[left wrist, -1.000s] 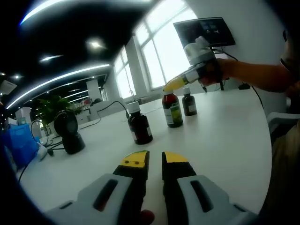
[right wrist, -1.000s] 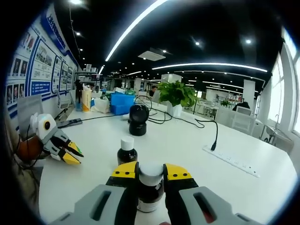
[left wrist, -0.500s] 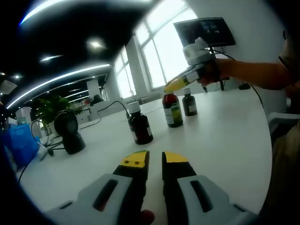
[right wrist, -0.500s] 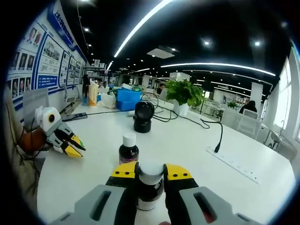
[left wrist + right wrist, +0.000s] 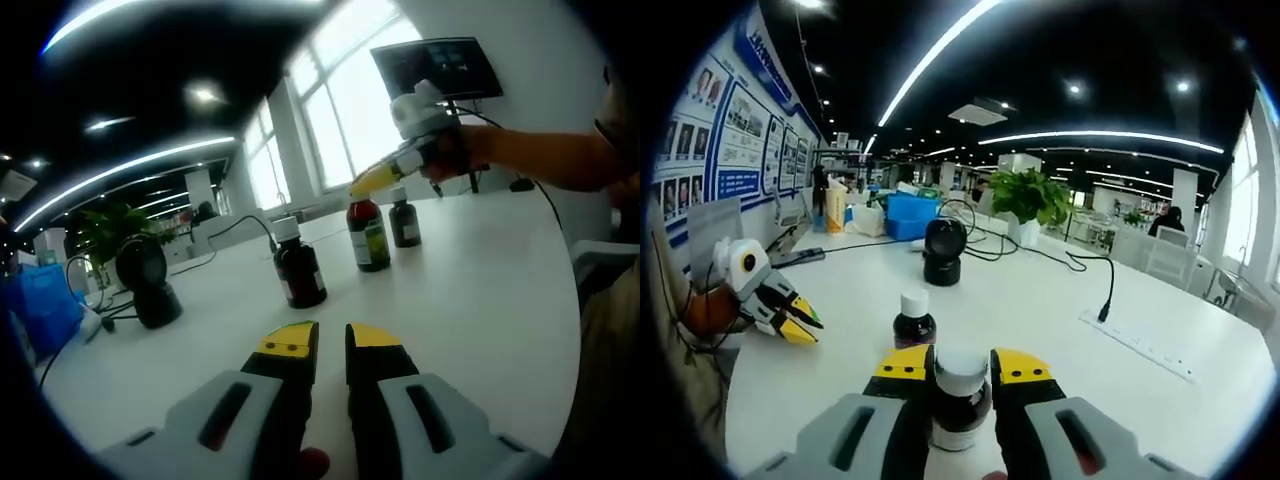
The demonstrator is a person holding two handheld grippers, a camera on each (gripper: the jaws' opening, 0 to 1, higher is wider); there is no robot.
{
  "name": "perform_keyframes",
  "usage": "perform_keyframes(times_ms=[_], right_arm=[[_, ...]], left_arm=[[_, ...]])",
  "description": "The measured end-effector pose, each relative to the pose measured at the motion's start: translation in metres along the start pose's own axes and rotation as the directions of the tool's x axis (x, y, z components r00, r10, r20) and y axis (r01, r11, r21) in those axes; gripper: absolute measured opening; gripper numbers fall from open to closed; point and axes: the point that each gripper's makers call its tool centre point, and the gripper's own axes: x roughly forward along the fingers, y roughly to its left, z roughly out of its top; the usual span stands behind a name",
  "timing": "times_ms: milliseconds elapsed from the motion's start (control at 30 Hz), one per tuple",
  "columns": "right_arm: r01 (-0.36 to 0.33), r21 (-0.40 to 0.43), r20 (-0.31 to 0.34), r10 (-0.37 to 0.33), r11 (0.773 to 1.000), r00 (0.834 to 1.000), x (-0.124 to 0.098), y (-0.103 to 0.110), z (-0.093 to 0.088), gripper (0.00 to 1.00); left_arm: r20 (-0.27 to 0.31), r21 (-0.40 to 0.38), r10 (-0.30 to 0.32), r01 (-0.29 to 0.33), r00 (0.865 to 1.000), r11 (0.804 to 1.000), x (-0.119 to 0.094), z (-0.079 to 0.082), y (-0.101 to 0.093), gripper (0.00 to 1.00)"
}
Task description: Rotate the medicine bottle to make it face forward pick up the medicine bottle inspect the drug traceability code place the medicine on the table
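My right gripper is shut on the white cap of a brown medicine bottle. In the left gripper view the same bottle, with a green and yellow label, stands on the white table with the right gripper on its top, held by a person's hand. A second brown bottle with a white cap stands to its left, and a third, smaller one behind it. My left gripper hovers low over the table, jaws nearly together, holding nothing. It shows again as the left gripper in the right gripper view.
A black scanner on a stand with cables sits mid-table, also seen as the scanner. A potted plant, a blue box and a power strip lie farther back. A monitor hangs on the wall.
The right gripper view has shifted slightly with the hand. The bottle stays gripped and the left gripper has not moved.
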Motion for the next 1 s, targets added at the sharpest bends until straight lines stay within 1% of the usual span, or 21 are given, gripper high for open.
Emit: perform_keyframes(times_ms=[100, 167, 267, 333, 367, 400, 433, 533, 667, 800, 1000], right_arm=[[0.012, -0.001, 0.029, -0.012, 1.000, 0.999, -0.006, 0.001, 0.011, 0.22], [0.024, -0.012, 0.043, -0.024, 1.000, 0.999, -0.009, 0.004, 0.018, 0.19], [0.034, -0.031, 0.056, -0.032, 0.999, 0.998, -0.013, 0.011, 0.026, 0.11], [0.051, -0.063, 0.062, -0.047, 0.997, 0.997, -0.015, 0.015, 0.029, 0.04], [0.064, -0.082, 0.055, -0.059, 0.995, 0.997, -0.016, 0.015, 0.028, 0.01], [0.078, -0.082, 0.046, -0.074, 0.994, 0.996, -0.017, 0.014, 0.027, 0.00], [0.095, -0.082, 0.046, -0.091, 0.992, 0.995, -0.018, 0.013, 0.027, 0.00], [0.110, -0.067, 0.050, -0.107, 0.992, 0.993, -0.024, 0.017, 0.026, 0.00], [0.136, -0.070, 0.048, -0.133, 0.988, 0.990, -0.031, 0.021, 0.022, 0.00], [0.162, -0.043, 0.066, -0.158, 0.986, 0.985, -0.040, 0.024, 0.018, 0.00], [0.176, -0.027, 0.087, -0.173, 0.984, 0.981, -0.051, 0.034, 0.009, 0.00]], left_arm=[[0.000, 0.000, 0.000, 0.000, 1.000, 1.000, 0.000, 0.000, 0.000, 0.05], [-0.001, 0.000, 0.000, 0.000, 1.000, 1.000, 0.000, 0.000, -0.002, 0.05], [0.000, 0.001, -0.001, 0.001, 1.000, 1.000, 0.000, 0.001, -0.003, 0.05], [0.000, 0.001, -0.001, 0.001, 1.000, 1.000, -0.001, 0.001, -0.003, 0.05], [0.001, 0.001, -0.001, 0.001, 1.000, 1.000, -0.001, 0.001, -0.003, 0.05], [0.001, 0.000, -0.001, 0.001, 1.000, 1.000, -0.001, 0.002, -0.004, 0.05], [0.002, 0.000, -0.001, 0.001, 1.000, 1.000, -0.001, 0.002, -0.004, 0.05], [0.002, -0.001, -0.001, 0.001, 1.000, 1.000, -0.001, 0.002, -0.004, 0.05], [0.003, -0.004, -0.001, 0.001, 1.000, 1.000, -0.001, 0.002, -0.003, 0.05], [0.002, -0.004, 0.000, 0.000, 1.000, 1.000, -0.001, 0.001, -0.001, 0.05], [0.002, -0.004, 0.003, -0.003, 1.000, 1.000, -0.001, 0.000, 0.000, 0.05]])
